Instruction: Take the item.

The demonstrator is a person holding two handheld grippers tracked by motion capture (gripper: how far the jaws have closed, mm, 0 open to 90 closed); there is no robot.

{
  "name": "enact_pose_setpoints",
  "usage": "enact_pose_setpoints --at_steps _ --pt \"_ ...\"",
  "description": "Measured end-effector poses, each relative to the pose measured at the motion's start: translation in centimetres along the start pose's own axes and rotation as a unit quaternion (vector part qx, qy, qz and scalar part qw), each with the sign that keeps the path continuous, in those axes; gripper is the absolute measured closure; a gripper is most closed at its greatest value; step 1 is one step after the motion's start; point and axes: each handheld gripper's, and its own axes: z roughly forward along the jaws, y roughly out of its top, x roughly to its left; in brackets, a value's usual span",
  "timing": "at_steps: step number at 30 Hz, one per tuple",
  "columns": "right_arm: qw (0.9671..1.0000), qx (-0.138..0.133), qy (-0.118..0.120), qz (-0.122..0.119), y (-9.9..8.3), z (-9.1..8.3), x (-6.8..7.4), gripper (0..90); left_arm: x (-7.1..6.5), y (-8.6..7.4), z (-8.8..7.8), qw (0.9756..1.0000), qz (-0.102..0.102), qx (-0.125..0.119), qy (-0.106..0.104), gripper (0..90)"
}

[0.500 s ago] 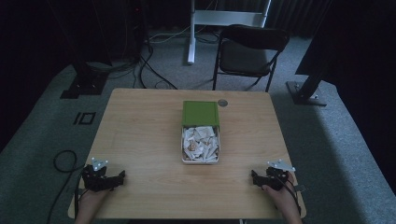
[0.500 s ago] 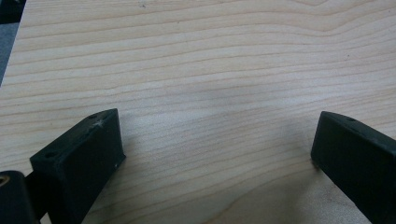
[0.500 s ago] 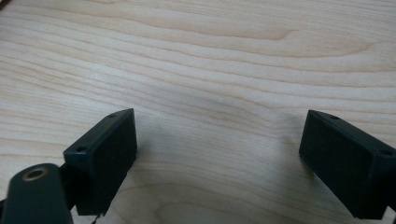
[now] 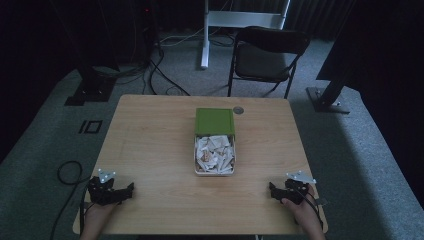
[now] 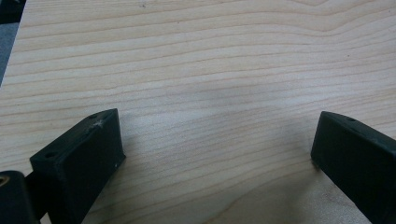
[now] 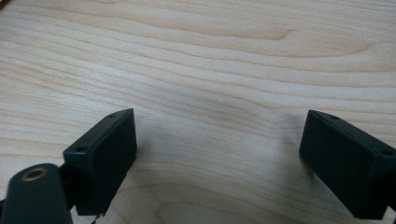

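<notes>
A light wooden table (image 4: 150, 145) is seen from above, with a person's two hands at its near edge, each holding a black two-jaw gripper. The left gripper (image 4: 131, 188) rests at the near left corner and the right gripper (image 4: 270, 188) at the near right corner, both with jaws pointing inward toward each other. Between the two grippers and farther from the person, well apart from both, sits a small white rectangular tin (image 4: 215, 172) holding a heap of white folded paper pieces (image 4: 214, 152); its green square lid (image 4: 215, 121) lies at the far end, covering part of it. A small round grey disc (image 4: 238, 110) lies just beyond the lid, and a dark folding chair (image 4: 265, 57) stands past the table on grey carpet. The high view alone gives the tin and the hands. The left gripper view brings close what that view cannot: the left gripper (image 5: 215, 144) has its jaws spread wide over bare wood grain, nothing between them. The right gripper view shows the right gripper (image 6: 217, 144) likewise released, jaws wide apart above bare wood.
</notes>
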Motion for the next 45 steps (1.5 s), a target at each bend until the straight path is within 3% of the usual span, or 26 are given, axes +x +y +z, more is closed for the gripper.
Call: enact_pose_setpoints --at_steps 10,13,15,16,19,45 --pt "1.0000 -0.002 -0.002 0.004 0.3 0.3 0.1 11.1 0.0 0.0 0.0 1.0000 0.000 0.000 0.000 3.0" --pt "0.9999 -0.012 0.007 0.006 0.5 0.3 0.2 13.6 0.0 0.0 0.0 1.0000 0.000 0.000 0.000 3.0" --pt "0.9999 -0.014 -0.002 0.003 0.7 0.4 0.4 13.2 0.0 0.0 0.0 1.0000 0.000 0.000 0.000 3.0" --pt "0.9998 -0.018 -0.007 0.000 1.0 0.3 0.5 13.3 0.0 0.0 0.0 1.0000 0.000 0.000 0.000 3.0" --pt "0.9991 -0.038 0.007 0.015 2.0 -0.1 0.8 13.5 0.0 0.0 0.0 1.0000 0.000 0.000 0.000 2.9" --pt "0.9929 -0.101 0.062 -0.009 9.4 -3.2 4.2 13.7 0.0 0.0 0.0 1.0000 -0.001 -0.001 0.000 3.0"
